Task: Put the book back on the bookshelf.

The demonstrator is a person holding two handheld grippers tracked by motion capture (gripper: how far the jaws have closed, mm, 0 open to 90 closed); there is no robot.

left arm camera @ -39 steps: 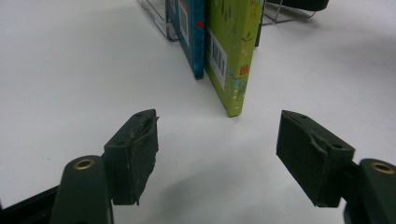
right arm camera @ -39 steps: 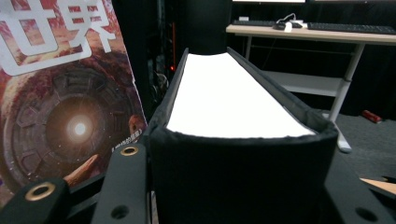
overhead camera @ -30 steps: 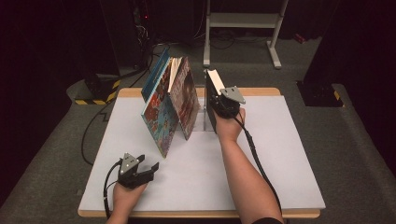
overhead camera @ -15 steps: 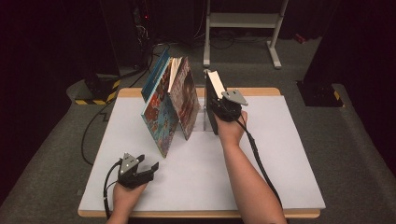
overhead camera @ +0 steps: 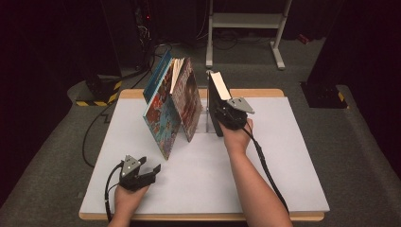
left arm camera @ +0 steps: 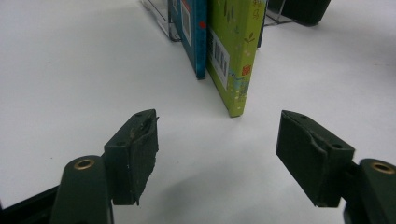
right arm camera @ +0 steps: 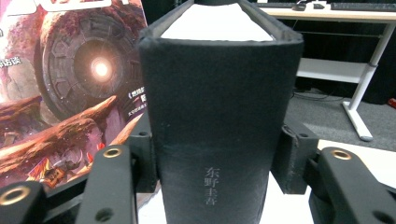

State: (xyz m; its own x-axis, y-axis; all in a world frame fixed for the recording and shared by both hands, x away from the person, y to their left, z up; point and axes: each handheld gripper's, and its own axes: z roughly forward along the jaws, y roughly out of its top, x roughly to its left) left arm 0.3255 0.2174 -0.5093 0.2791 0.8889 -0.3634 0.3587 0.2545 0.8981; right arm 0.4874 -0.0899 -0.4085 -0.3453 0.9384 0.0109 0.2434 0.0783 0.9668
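Observation:
A thick black book (overhead camera: 211, 97) stands upright on its bottom edge at the table's middle back, white pages up. My right gripper (overhead camera: 222, 118) grips it from the near side. In the right gripper view the spine (right arm camera: 217, 93) sits between both pads (right arm camera: 145, 158), which touch its covers. The jaws have just been closing a little on the book. My left gripper (overhead camera: 149, 170) rests near the front left with open jaws. Bare table lies between its pads (left arm camera: 135, 154).
Several colourful books (overhead camera: 165, 113) lean together left of the black book, by a clear bookend (overhead camera: 206, 120); a blue one (left arm camera: 191, 28) and a green one (left arm camera: 233, 46) face the left gripper. The white table (overhead camera: 283, 156) has room at right. A white frame (overhead camera: 246, 21) stands behind.

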